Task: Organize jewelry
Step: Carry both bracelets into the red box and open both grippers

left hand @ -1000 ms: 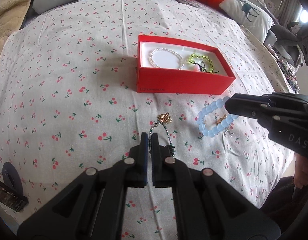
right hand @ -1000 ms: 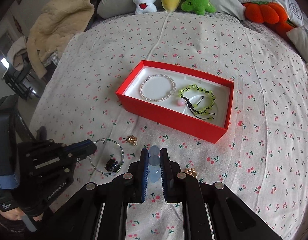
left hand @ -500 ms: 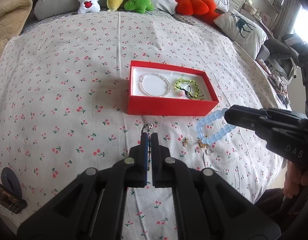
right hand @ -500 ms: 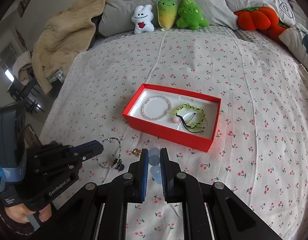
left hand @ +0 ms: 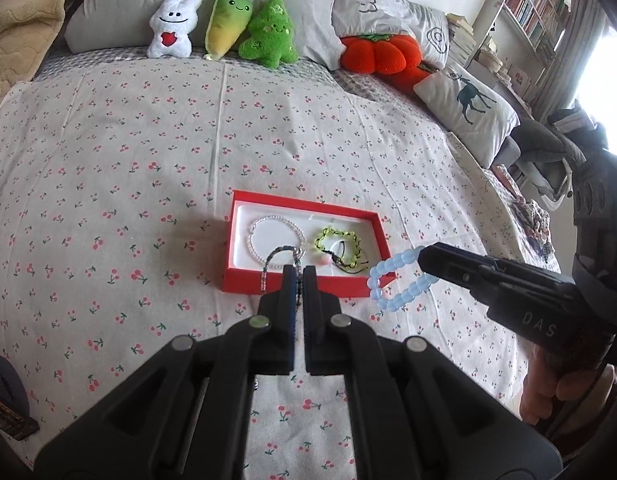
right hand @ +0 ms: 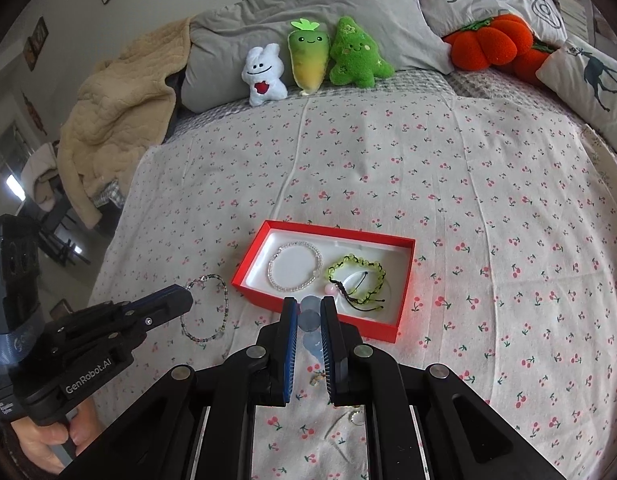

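- Left gripper (left hand: pixel 299 276): clamped on thin beaded bracelet (right hand: pixel 206 307) (loop dangling).
- Right gripper (right hand: pixel 309 312): pinching blue bead bracelet (left hand: pixel 396 280).
- Red box (left hand: pixel 308 285): just beyond both tips.

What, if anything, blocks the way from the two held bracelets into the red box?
Nothing visible does. The left gripper holds the thin dark beaded bracelet and the right gripper the pale blue beaded bracelet, both just short of the lidless red box. Inside, a white bead bracelet and a green bracelet leave little bare floor.
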